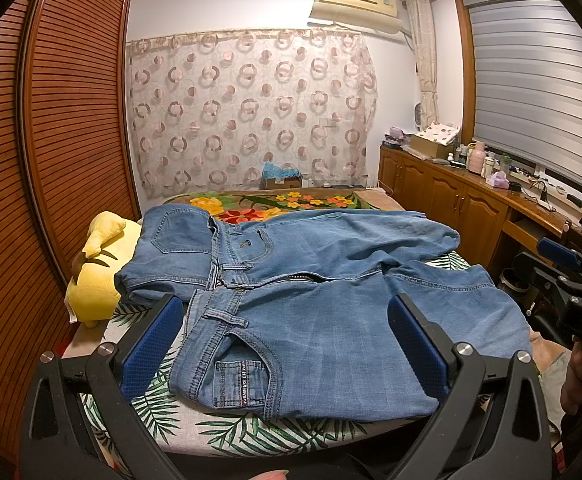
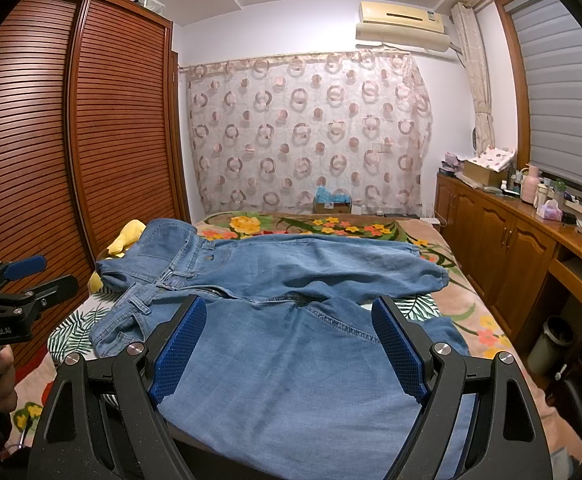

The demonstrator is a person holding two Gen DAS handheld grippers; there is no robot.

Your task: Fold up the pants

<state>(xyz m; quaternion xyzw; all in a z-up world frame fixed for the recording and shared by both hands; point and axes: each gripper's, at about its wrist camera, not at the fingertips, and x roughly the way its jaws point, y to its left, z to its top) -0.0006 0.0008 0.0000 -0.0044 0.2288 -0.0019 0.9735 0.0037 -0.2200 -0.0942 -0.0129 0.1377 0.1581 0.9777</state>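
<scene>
Two claws, both spread wide, gripping nothing: left gripper (image 1: 287,344) poised above the near waistband and pocket, right gripper (image 2: 289,350) poised above the near leg. Between and beyond the blue pads (image 2: 181,354), light-blue pants (image 1: 331,280) spread flat on the bed (image 1: 251,430), waist at left, legs trailing right. Far left, touching the waist, a yellow plush toy (image 1: 99,264).

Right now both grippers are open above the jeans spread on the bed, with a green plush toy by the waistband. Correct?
Not quite: the plush toy is yellow, not green, as the left wrist view shows. The rest holds: the left gripper and right gripper have their jaws apart above the jeans spread on the bed.
</scene>
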